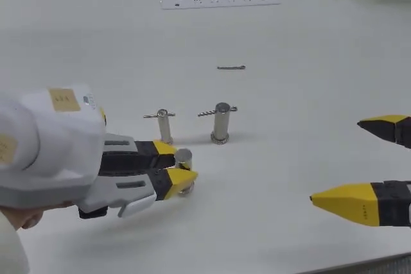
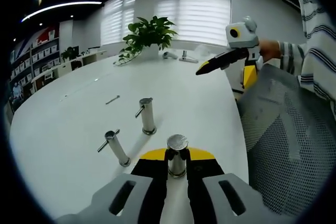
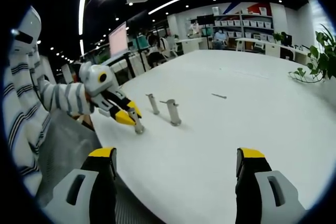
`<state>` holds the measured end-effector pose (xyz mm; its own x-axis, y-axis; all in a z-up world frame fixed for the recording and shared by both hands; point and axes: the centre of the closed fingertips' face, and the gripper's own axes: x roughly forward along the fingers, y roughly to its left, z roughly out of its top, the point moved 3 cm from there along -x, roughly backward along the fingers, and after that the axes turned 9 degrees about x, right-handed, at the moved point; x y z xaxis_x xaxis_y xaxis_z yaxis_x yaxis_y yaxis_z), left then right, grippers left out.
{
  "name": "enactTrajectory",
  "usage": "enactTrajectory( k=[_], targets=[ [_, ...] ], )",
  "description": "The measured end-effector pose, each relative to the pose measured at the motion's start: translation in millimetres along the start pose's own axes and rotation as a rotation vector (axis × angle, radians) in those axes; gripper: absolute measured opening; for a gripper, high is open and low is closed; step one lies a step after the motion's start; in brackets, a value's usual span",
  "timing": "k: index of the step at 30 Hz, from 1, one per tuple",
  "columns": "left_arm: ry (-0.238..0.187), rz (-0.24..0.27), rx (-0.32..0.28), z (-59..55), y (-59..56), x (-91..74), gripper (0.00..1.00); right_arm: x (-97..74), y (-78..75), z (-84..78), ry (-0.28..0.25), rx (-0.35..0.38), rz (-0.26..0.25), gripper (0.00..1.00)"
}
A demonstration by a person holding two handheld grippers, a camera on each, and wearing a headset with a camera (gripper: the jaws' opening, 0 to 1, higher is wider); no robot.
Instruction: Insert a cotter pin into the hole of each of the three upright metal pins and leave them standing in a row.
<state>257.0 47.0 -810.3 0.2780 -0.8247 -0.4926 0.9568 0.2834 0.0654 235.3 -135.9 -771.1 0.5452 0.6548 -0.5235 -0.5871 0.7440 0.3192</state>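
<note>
Clamping nearest pin (image 2: 177, 148), left claw (image 2: 177, 170)

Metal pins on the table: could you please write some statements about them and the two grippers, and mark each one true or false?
1. The left gripper has its fingers closed on the front metal pin. True.
2. All three metal pins carry a cotter pin. False: the left rear pin and the right rear pin do; the front metal pin has none.
3. A loose cotter pin lies on the table behind the pins. True.
4. The right gripper holds a cotter pin. False: its fingers are open and empty.
</note>
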Motion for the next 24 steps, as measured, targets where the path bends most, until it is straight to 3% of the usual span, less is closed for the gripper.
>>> enactTrajectory(
  k=[4,6,14,24],
  targets=[
    [0.011,-0.009,0.008,-4.5,-3.2,0.6,0.11,-0.6,-1.3,0.5,-0.001,0.002,-0.002,0.96],
    [-0.006,-0.007,-0.023,-4.7,-3.8,-0.2,0.11,-1.1,-2.3,0.8,0.0,0.003,-0.003,0.95],
    [-0.013,0.0,0.021,-5.3,-5.4,-0.3,0.11,-2.3,-4.7,0.7,0.005,0.003,-0.006,0.95],
    [-0.028,-0.005,-0.013,-5.3,-5.7,-0.3,0.12,0.2,-3.2,2.4,0.006,-0.003,0.0,0.95]
  ],
)
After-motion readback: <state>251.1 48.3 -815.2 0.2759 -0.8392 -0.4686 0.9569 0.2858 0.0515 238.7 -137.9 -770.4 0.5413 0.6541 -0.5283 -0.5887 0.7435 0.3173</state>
